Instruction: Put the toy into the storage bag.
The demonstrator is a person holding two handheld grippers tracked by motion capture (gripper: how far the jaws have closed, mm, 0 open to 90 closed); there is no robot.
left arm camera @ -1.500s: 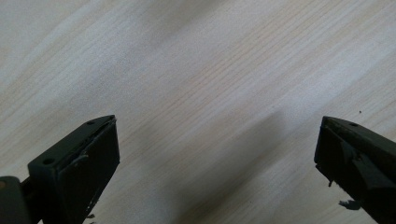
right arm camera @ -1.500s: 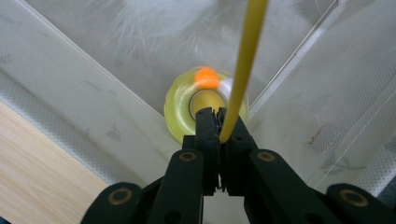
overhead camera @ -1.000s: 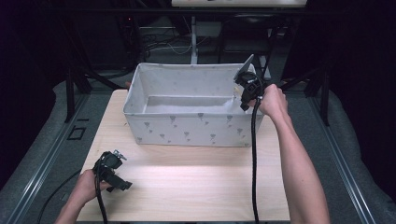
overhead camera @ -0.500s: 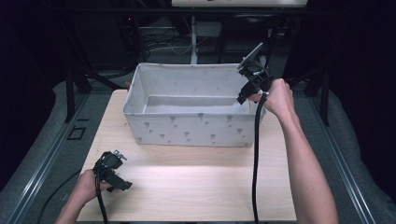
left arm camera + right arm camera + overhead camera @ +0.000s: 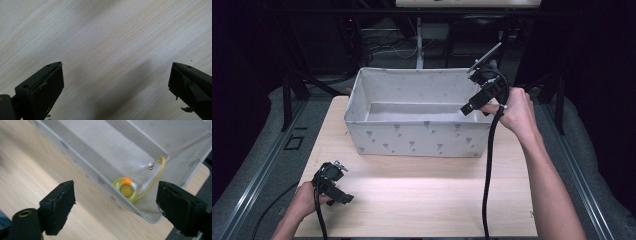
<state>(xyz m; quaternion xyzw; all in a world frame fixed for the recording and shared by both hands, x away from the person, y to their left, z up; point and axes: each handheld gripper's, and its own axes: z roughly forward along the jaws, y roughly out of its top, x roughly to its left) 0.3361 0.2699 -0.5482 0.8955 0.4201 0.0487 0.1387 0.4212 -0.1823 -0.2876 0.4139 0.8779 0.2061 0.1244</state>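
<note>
A white fabric bin (image 5: 419,137) with small grey marks stands at the back of the wooden table (image 5: 427,190). My right gripper (image 5: 472,106) hovers over the bin's right rim, tilted down and left, jaws open and empty. Looking along it, a round yellow toy (image 5: 125,189) with an orange tip and a yellow cord (image 5: 157,176) lies in a corner of the bin (image 5: 105,152). My left gripper (image 5: 337,192) rests low over the table's front left corner, jaws wide open over bare wood (image 5: 105,50).
Black cables (image 5: 489,165) trail from both grippers toward the front edge. Dark floor, metal rails (image 5: 259,170) and stands surround the table. Open tabletop lies between the bin and the front edge.
My right gripper has lifted and swung slightly right and back above the bin's right rim. The left gripper has stayed put.
</note>
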